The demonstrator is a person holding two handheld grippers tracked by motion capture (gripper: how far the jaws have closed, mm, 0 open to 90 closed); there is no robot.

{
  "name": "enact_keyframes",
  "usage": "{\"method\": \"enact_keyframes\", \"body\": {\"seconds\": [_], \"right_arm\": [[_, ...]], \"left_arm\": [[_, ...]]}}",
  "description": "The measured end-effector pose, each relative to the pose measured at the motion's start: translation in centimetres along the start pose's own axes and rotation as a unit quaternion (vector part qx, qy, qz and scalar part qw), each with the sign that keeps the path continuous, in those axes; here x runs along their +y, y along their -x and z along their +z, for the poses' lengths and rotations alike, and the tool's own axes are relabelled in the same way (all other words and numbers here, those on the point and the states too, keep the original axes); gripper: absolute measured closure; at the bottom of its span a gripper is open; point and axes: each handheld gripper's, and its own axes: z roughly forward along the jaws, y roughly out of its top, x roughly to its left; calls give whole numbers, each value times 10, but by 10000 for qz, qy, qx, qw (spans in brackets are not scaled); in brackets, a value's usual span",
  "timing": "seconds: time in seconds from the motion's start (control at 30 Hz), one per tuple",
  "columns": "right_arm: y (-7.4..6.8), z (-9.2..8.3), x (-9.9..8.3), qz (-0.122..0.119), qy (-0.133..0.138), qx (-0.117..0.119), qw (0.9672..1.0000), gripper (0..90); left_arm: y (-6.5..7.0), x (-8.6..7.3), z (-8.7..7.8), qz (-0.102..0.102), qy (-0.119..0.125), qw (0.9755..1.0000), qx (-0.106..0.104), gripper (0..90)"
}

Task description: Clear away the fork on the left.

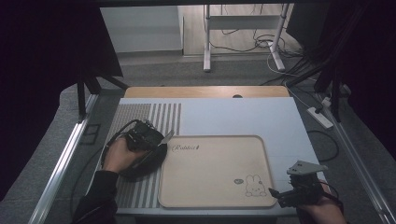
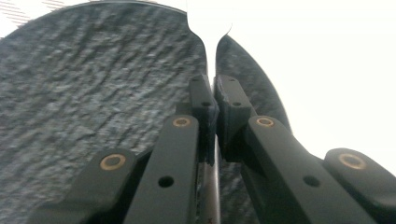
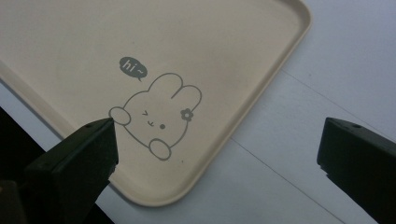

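Observation:
A dark, rough-textured round plate (image 1: pixel 150 161) (image 2: pixel 93 93) lies on the striped mat at the left of the table. My left gripper (image 1: pixel 161 141) (image 2: pixel 215 88) hovers over the plate's right edge, shut on the thin handle of a silver utensil (image 1: pixel 166 136) (image 2: pixel 208 18). The utensil's flared end sticks out past the jaws toward the tray; I cannot tell what kind of utensil it is. A beige tray (image 1: pixel 215 172) (image 3: pixel 93 37) with a rabbit drawing sits in the middle, nothing on it. My right gripper (image 1: pixel 280 193) (image 3: pixel 218 128) stands open at the tray's near right corner, holding nothing.
A grey-and-white striped mat (image 1: pixel 140 114) lies under the plate on the white tabletop (image 1: pixel 233 116). A metal rail (image 1: pixel 65 158) runs along the table's left side. A white power strip (image 1: pixel 320 117) and cables lie on the floor at the right.

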Motion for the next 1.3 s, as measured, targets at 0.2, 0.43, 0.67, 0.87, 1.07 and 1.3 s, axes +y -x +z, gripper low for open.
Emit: {"method": "enact_keyframes", "body": {"seconds": [0.2,0.43,0.67,0.87,1.07,1.3], "right_arm": [[-1,0,0,-45,-23,13,10000,0],[-1,0,0,-51,-24,24,10000,0],[-1,0,0,-70,-23,27,10000,0],[-2,0,0,-89,-37,21,10000,0],[-2,0,0,-111,-57,13,9999,0],[-2,0,0,-132,-62,23,9999,0]], "left_arm": [[16,-1,2,-47,50,9999,-88,859],[33,2,6,-48,40,9998,-187,860],[51,6,11,-56,32,9996,-269,859],[66,13,17,-43,18,9994,-344,859],[82,21,25,2,-27,9992,-408,859],[97,29,35,33,-62,9992,-383,858]]}}
